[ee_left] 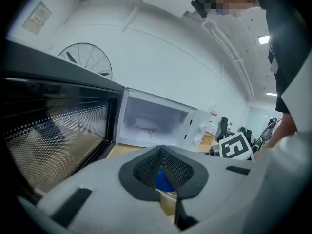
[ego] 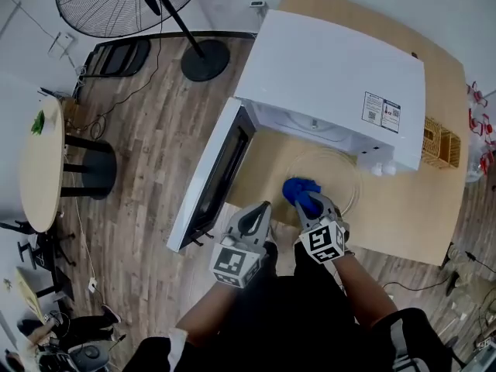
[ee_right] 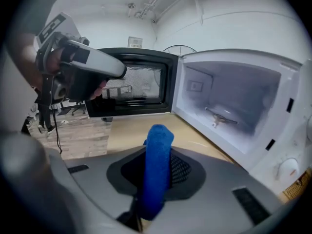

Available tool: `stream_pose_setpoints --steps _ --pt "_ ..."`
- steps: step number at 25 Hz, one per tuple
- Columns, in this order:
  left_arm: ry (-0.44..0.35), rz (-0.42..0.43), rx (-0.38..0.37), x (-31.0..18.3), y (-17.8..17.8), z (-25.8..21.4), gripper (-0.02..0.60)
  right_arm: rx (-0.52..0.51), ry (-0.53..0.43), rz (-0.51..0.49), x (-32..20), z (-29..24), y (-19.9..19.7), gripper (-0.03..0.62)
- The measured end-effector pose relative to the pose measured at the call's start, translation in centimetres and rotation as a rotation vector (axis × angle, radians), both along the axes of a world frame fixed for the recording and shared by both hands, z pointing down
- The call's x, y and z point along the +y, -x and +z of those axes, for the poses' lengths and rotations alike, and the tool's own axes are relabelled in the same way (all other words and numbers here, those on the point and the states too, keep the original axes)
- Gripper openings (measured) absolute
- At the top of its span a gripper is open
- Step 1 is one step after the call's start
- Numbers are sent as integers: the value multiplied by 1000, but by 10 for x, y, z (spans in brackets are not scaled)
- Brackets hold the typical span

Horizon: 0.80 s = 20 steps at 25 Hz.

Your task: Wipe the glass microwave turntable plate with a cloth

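Note:
The glass turntable plate (ego: 335, 175) lies flat on the wooden table (ego: 403, 215) in front of the white microwave (ego: 333, 76), whose door (ego: 213, 177) hangs open to the left. My right gripper (ego: 308, 201) is shut on a blue cloth (ego: 299, 189), which rests at the plate's near left rim. The cloth (ee_right: 157, 165) stands up between the right gripper's (ee_right: 158, 150) pads. My left gripper (ego: 262, 208) hovers just left of it, off the plate, with its jaws together and nothing in them. Past the left gripper (ee_left: 161, 152), a bit of blue cloth (ee_left: 164, 180) shows.
The microwave cavity (ee_right: 229, 106) holds only the turntable hub (ee_right: 220, 118). A wicker basket (ego: 439, 144) stands at the table's right. On the wood floor to the left are a standing fan (ego: 194, 53), a black chair (ego: 116, 56) and a round table (ego: 40, 165).

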State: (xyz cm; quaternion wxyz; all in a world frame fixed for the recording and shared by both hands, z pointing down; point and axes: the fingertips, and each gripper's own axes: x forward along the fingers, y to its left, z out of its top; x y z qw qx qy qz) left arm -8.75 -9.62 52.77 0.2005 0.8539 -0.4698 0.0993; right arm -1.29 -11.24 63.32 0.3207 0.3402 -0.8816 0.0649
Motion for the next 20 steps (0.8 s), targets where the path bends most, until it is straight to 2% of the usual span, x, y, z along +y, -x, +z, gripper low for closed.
stream_pose_setpoints --steps 4,6,9,14,20 --pt "4 -27 1 5 9 2 2 43 27 -82 13 18 16 64" --pt "5 -38 4 7 12 2 2 73 39 -92 15 28 17 64" --pt "5 -53 4 10 16 1 2 100 46 -67 12 35 13 64" --pt "12 -60 19 11 14 3 1 198 4 -54 0 38 0 64" --pt "13 -47 30 9 6 -1 2 204 18 49 -14 38 -34 64"
